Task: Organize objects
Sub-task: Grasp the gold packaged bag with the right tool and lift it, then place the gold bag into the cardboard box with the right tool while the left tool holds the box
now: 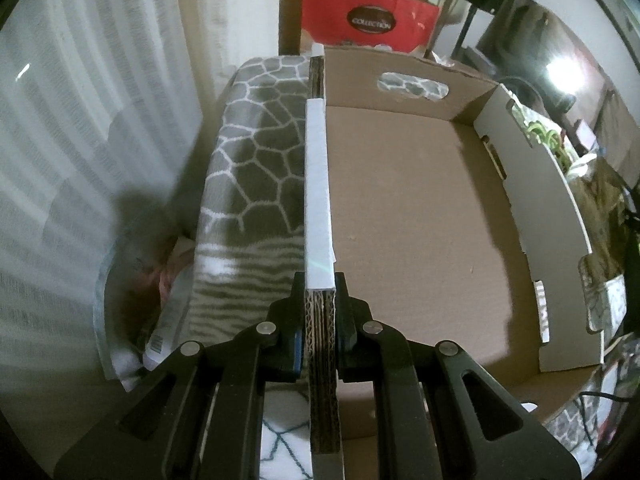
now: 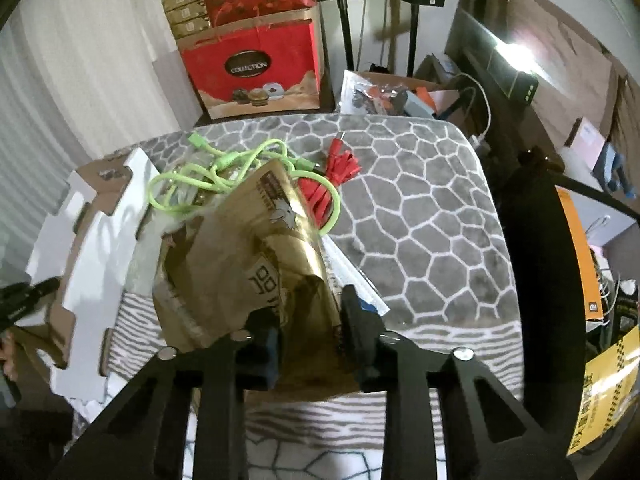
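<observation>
My left gripper [image 1: 318,304] is shut on the near left wall of an open cardboard box [image 1: 400,220], whose brown floor is bare. The box wall [image 2: 92,248] also shows at the left of the right wrist view. My right gripper [image 2: 310,316] is shut on a crumpled gold-brown foil bag [image 2: 260,264] lying on the grey patterned blanket [image 2: 420,216]. A green cable [image 2: 216,172] and a red cable [image 2: 340,176] lie tangled just beyond the bag. A white flat packet [image 2: 352,276] sticks out under the bag's right side.
A red "Collection" gift bag [image 2: 256,68] and stacked boxes stand behind the blanket. Cluttered bags, a desk and cords [image 2: 480,92] sit to the right. White curtains [image 1: 80,120] hang on the left.
</observation>
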### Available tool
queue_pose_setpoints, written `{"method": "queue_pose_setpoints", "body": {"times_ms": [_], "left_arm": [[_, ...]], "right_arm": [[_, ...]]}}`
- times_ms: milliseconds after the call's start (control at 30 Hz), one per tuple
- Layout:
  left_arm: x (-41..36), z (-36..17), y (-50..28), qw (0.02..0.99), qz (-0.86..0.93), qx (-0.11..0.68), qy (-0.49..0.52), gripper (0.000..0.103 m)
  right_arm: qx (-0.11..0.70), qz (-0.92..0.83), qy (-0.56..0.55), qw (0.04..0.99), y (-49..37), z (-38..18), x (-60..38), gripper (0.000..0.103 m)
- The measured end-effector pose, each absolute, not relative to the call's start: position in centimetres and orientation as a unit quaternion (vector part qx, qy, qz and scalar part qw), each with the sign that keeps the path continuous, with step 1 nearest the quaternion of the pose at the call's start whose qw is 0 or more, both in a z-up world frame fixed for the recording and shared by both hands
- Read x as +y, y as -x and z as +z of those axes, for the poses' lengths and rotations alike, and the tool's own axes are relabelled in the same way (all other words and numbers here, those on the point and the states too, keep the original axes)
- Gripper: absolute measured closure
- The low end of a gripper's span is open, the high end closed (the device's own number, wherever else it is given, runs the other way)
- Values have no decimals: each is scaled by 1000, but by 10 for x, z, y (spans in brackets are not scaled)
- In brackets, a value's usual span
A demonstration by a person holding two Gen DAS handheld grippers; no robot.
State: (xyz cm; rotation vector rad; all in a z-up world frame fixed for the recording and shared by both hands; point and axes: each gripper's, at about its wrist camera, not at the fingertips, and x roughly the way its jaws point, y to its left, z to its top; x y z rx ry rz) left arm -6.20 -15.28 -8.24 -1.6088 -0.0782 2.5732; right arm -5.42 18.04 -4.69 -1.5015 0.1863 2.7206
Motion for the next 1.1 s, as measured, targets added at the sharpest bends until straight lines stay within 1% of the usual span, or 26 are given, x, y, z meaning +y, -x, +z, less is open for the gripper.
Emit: {"method": "queue_pose_setpoints", "body": {"times_ms": [33, 200, 367, 533, 667, 833, 967, 1100], "left_arm": [[-153, -83, 62, 53, 847, -28, 529, 93], [-155, -83, 61, 53, 848, -32, 527, 93], [-156, -83, 61, 53, 848, -37, 526, 93], [-155, -85, 61, 49, 848, -36, 527, 93], [-155, -84, 62, 48, 848, -35, 526, 93], [-156, -84, 62, 50, 848, -39, 526, 93], [-157, -84, 62, 51, 848, -41, 526, 93], [-158, -85, 62, 51, 848, -42, 526, 93]], "right_arm": [[56, 875, 481, 14, 53, -43, 178, 81], [48, 881, 471, -1, 54, -23, 167, 82], [19, 892, 452, -23, 63, 14, 144, 83], [7, 894, 440, -82, 83, 45, 108, 84], [-33, 891, 435, -127, 104, 58, 61, 84], [-68, 868, 455, -188, 138, 38, 2, 84], [-116, 846, 473, -216, 163, 3, -39, 84], [-145, 830, 479, -245, 181, -25, -62, 84]]}}
